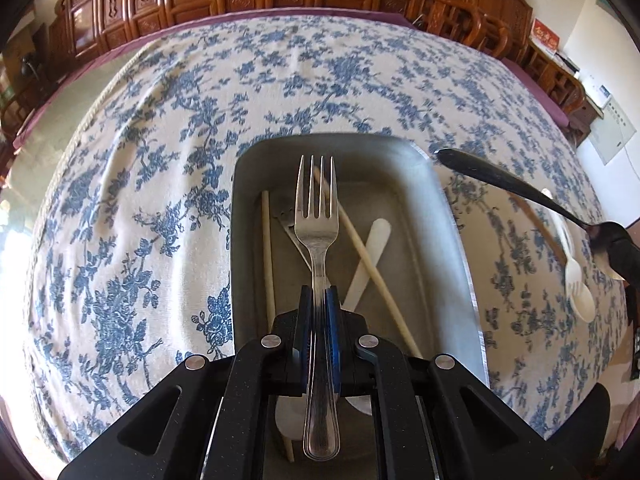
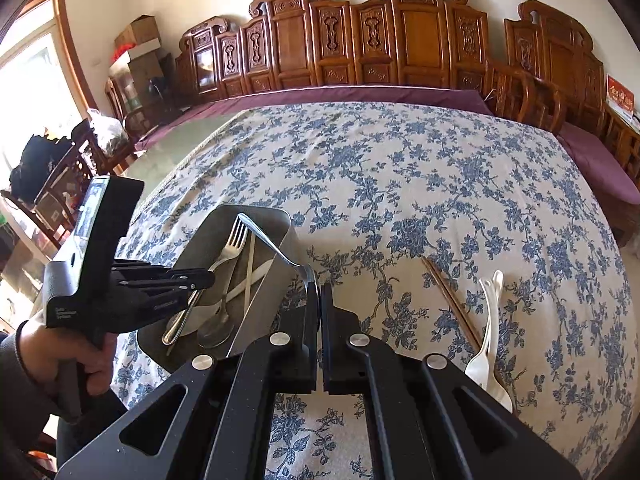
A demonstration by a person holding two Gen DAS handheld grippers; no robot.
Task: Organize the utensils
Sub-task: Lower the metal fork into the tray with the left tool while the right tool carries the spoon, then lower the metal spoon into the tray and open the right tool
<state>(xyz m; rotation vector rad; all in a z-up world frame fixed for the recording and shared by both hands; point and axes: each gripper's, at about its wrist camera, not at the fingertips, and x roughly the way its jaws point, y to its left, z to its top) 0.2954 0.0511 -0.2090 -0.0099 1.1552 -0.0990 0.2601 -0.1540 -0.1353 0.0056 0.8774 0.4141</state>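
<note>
Left hand-held gripper point(image 1: 319, 300) pinching fork point(image 1: 316, 216) handle, tines forward above tray point(image 1: 448, 216)

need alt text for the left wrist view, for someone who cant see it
The left gripper is shut on a metal fork, tines pointing away, above a grey tray holding chopsticks and a pale utensil. The tray sits on a blue floral tablecloth; at right, the right gripper holds a dark spoon.

Floral tablecloth point(image 2: 400, 184) covered table – carved wooden bench backs point(image 2: 400, 40) behind it, cardboard boxes point(image 2: 140, 44) stacked in corner.
</note>
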